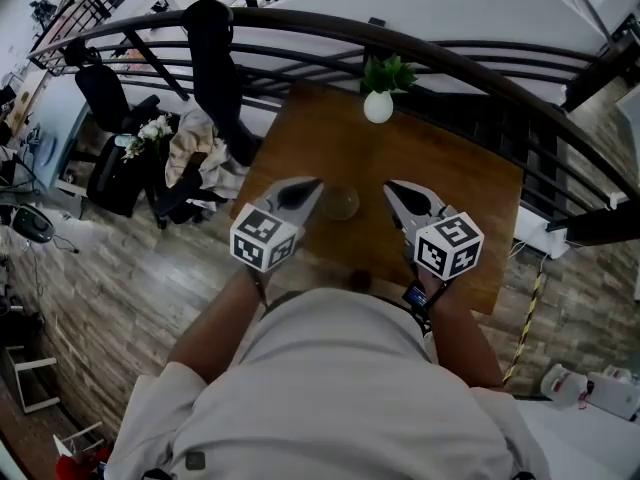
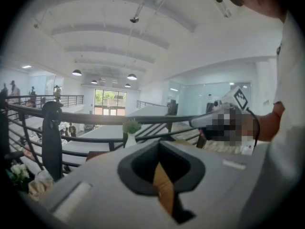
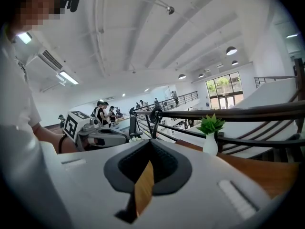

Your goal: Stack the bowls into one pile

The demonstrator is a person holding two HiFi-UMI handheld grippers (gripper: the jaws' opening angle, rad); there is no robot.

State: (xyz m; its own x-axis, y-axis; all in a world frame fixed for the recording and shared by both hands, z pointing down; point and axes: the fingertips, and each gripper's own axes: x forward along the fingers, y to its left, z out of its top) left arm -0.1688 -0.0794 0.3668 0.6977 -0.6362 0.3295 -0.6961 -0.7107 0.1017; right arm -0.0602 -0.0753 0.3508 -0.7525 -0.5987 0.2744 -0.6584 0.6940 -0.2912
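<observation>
A clear glass bowl [image 1: 340,203] stands in the middle of the wooden table [image 1: 470,183]; I cannot tell whether it is one bowl or a nested pile. My left gripper [image 1: 312,184] hangs just left of it and my right gripper [image 1: 392,187] just right of it. Both are raised, apart from the bowl, and shut with nothing in them. In the left gripper view the jaws [image 2: 159,143] meet over a thin strip of table. The right gripper view shows its jaws [image 3: 150,142] pressed together too. Neither gripper view shows the bowl.
A white vase with a green plant [image 1: 378,103] stands at the table's far edge, against a dark railing [image 1: 420,53]. A small dark object [image 1: 358,280] lies near the front edge. Chairs and a bundle of cloth [image 1: 195,158] sit left of the table.
</observation>
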